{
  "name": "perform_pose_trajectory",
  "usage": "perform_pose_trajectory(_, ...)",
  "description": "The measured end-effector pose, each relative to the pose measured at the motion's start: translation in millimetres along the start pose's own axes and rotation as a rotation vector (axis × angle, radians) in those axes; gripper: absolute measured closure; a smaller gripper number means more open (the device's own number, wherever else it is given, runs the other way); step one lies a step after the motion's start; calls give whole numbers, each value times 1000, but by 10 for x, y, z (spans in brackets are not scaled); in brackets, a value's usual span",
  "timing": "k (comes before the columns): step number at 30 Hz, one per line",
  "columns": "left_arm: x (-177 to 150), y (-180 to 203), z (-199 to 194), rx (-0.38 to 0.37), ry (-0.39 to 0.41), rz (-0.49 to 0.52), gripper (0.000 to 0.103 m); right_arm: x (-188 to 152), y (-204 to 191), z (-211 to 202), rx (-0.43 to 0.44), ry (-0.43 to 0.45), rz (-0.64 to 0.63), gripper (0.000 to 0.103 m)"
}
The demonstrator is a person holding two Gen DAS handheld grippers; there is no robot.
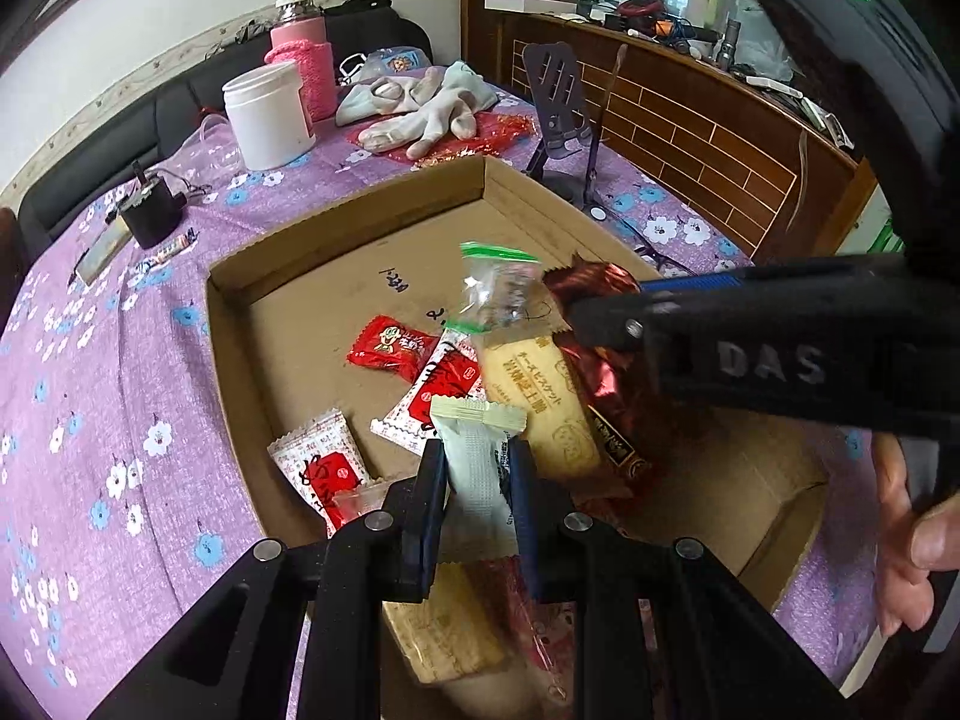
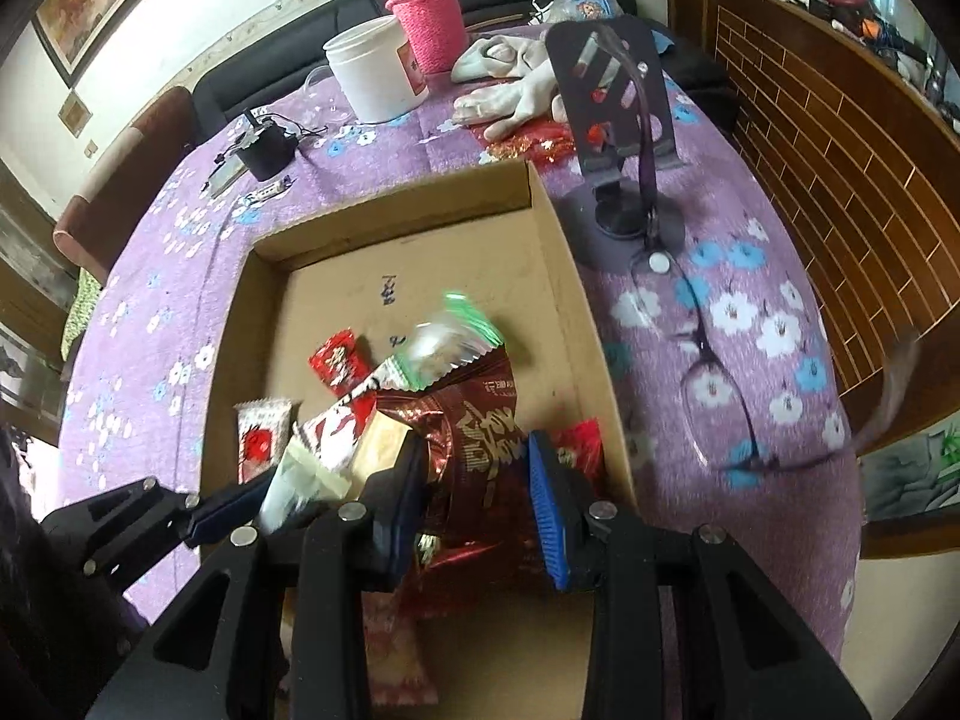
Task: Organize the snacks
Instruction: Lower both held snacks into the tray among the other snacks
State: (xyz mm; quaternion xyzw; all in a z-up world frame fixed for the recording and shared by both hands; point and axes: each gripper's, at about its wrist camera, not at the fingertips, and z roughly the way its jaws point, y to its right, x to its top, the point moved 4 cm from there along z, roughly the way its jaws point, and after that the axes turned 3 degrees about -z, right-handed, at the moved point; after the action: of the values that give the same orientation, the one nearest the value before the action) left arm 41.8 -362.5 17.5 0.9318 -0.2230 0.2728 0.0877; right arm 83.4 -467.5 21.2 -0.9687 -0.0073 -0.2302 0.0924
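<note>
My left claw (image 1: 477, 468) is clamped on a white sachet (image 1: 477, 480) with a cream crimped end, held above the cardboard box (image 1: 360, 210). My right claw (image 2: 474, 480) grips a crinkled dark red foil pack (image 2: 480, 432). On the box floor lie a small red packet (image 1: 390, 348), white-and-red packets (image 1: 318, 462), a tan biscuit pack (image 1: 540, 402) and a clear green-edged bag (image 1: 498, 288), bunched toward the near right corner.

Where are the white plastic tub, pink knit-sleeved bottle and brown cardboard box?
white plastic tub (image 1: 268, 117): left wrist view, side wall.
pink knit-sleeved bottle (image 2: 431, 24): right wrist view, knit sleeve.
brown cardboard box (image 1: 336, 300): left wrist view, bare floor.
</note>
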Motion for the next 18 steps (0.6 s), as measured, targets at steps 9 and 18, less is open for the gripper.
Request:
perform_pose_trajectory(9,-11,18,-35,15,25,13,82,69,2,41,-14,0,-6,70)
perform_pose_trajectory(18,-14,15,-48,40,44,13,82,45,-41,32,-22,-1,-20,70)
